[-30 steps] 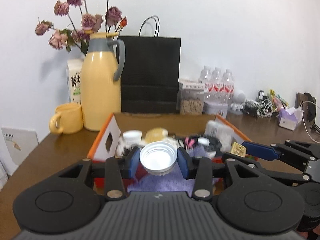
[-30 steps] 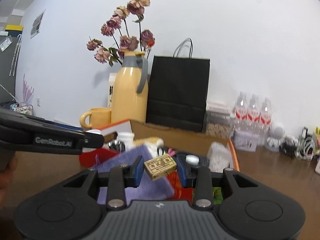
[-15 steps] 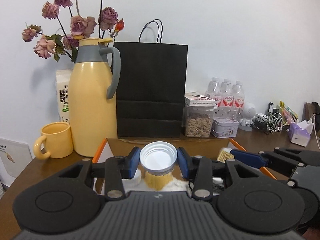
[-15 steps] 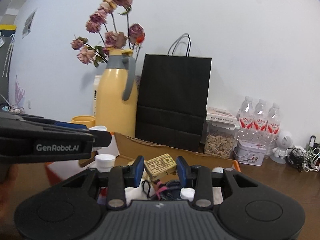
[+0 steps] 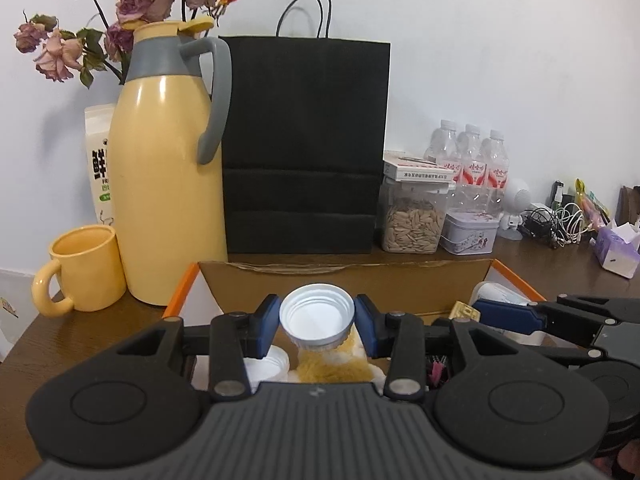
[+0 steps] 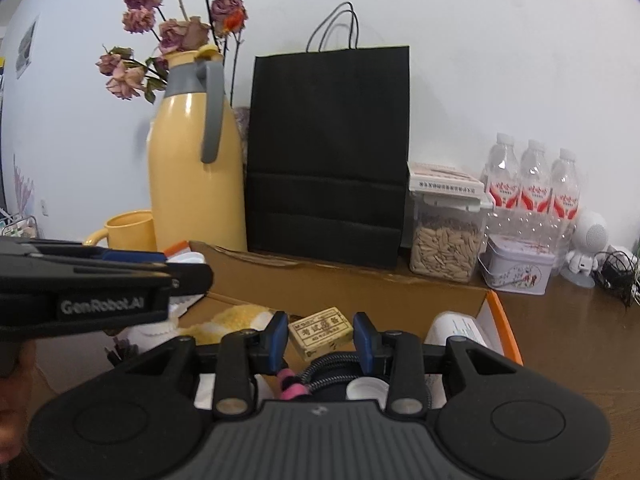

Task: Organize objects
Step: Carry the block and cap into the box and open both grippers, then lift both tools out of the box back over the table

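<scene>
Left gripper (image 5: pixel 317 322) fingers clamp a white lid (image 5: pixel 317 316) btwn blue pads, centre frame, held above the open cardboard box (image 5: pixel 344 276) on the bench (image 5: pixel 72 340). Right gripper (image 6: pixel 321 334) fingers grip a small tan box (image 6: pixel 321 330), lower centre, also over the carton w/ clutter below.

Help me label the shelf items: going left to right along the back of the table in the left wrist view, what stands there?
Yellow mug → yellow thermos jug → black paper bag → clear jar of seeds → small tin box → white robot figurine → purple tissue pack.
</scene>
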The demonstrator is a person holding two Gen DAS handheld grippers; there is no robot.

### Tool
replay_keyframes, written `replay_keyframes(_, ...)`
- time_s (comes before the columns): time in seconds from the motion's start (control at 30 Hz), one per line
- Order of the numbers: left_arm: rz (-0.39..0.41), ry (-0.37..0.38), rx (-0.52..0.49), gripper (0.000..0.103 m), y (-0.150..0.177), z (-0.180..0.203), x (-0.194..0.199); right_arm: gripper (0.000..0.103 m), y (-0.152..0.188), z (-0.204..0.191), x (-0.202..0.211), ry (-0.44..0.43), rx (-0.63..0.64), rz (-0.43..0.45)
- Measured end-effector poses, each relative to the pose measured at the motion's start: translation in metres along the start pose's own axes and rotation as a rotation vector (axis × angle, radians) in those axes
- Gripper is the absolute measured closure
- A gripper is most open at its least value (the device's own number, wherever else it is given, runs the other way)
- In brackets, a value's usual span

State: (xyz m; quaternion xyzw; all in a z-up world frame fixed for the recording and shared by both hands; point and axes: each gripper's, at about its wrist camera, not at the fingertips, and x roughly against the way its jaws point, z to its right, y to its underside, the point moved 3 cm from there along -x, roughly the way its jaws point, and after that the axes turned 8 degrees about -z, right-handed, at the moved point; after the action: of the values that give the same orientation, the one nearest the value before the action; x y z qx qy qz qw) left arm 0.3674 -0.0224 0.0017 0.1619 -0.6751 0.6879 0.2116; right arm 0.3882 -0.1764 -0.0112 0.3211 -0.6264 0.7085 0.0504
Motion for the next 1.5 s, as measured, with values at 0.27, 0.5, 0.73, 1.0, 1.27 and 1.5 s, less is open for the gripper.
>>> replay_keyframes(0.27,0.062,-0.056,-0.005,0.002,-0.001,0.0,0.012,0.041,0.003,-0.001,0.01,0.026,0.018,-0.003)
replay_keyframes(0.5,0.064,-0.074,0.0,0.0,-0.002,0.0,0.014,0.0,0.001,0.008,0.016,0.028,-0.023,0.013)
replay_keyframes(0.73,0.065,-0.065,0.011,0.0,-0.002,0.0,0.016,0.0,0.001,0.007,0.015,0.034,-0.02,0.006)
replay_keyframes(1.0,0.086,-0.052,0.003,0.0,-0.002,-0.002,0.037,0.0,0.001,0.007,0.03,0.051,-0.003,0.031)
replay_keyframes(1.27,0.097,-0.053,0.012,0.0,0.012,-0.011,0.071,0.0,0.014,-0.003,0.063,0.075,0.028,0.075)
replay_keyframes(1.5,0.08,-0.065,0.053,0.0,0.036,-0.024,0.104,0.0,0.04,-0.023,0.094,0.054,0.062,0.091)
